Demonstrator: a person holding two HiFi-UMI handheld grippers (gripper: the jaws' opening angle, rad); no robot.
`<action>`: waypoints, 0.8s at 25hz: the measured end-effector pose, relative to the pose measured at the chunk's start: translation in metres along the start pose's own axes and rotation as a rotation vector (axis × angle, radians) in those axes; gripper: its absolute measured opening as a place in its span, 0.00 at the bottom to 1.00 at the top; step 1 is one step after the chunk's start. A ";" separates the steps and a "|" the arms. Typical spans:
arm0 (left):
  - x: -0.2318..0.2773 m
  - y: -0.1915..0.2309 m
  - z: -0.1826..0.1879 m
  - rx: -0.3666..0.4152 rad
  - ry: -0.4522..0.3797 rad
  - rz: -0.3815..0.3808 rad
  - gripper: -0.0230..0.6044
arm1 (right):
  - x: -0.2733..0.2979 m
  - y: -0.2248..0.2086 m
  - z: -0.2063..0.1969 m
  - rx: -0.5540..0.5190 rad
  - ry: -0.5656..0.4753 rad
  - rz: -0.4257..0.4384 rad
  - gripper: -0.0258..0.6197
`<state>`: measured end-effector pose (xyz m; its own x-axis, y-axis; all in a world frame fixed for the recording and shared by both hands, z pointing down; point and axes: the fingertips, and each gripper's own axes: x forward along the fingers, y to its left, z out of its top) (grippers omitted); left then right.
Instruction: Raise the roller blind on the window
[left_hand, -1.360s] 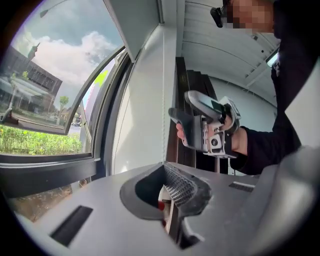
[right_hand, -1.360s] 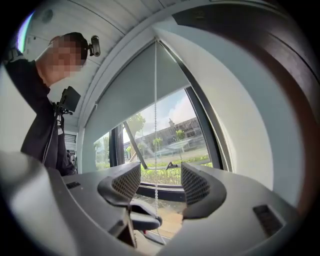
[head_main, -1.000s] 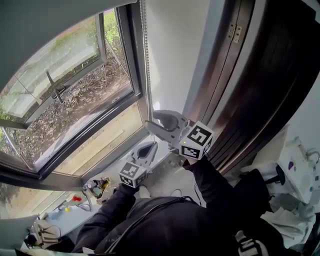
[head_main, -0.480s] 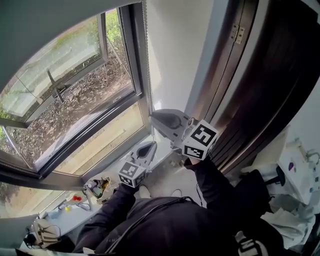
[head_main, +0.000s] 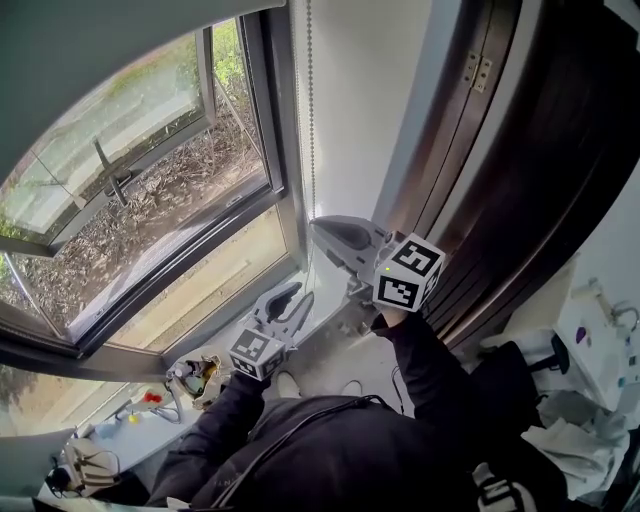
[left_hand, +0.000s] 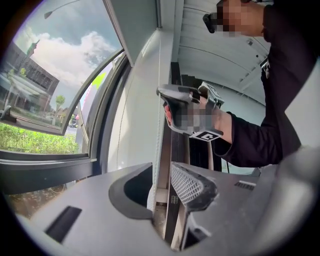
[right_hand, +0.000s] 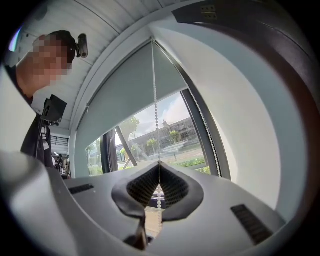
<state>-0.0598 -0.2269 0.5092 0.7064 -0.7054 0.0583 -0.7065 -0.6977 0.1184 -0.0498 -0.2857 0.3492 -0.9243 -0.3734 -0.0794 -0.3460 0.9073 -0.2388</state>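
Note:
The grey roller blind (right_hand: 125, 95) covers the top of the window (head_main: 150, 200). Its white bead chain (head_main: 311, 120) hangs beside the window frame. My right gripper (head_main: 322, 230) points at the chain and is shut on it; in the right gripper view the beads (right_hand: 154, 100) run down into the closed jaws of the right gripper (right_hand: 159, 169). Below it, my left gripper (head_main: 291, 297) has just been opening its jaws. In the left gripper view the chain (left_hand: 159, 145) passes between the spread jaws of the left gripper (left_hand: 162, 175), and the pads do not press on it.
White wall (head_main: 360, 100) stands right of the chain, then a dark door frame (head_main: 520, 200). Small items (head_main: 195, 372) lie on the window sill at lower left. A cluttered white surface (head_main: 600, 330) sits at the far right.
My right gripper's jaws closed on the bead chain and it shifted slightly right. The left gripper's jaws, shut before, have spread apart. The chain now hangs a little further right.

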 end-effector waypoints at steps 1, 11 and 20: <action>-0.003 0.005 0.008 -0.006 -0.018 0.020 0.21 | -0.001 -0.004 -0.001 0.029 0.003 0.001 0.05; -0.009 0.019 0.076 0.071 -0.123 0.078 0.21 | 0.004 -0.023 -0.114 0.175 0.236 -0.022 0.05; 0.000 0.014 0.076 0.098 -0.116 0.062 0.22 | -0.009 -0.023 -0.242 0.268 0.461 -0.045 0.05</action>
<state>-0.0728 -0.2461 0.4350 0.6552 -0.7536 -0.0535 -0.7538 -0.6568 0.0208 -0.0729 -0.2565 0.5898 -0.9053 -0.2326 0.3554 -0.3894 0.7888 -0.4755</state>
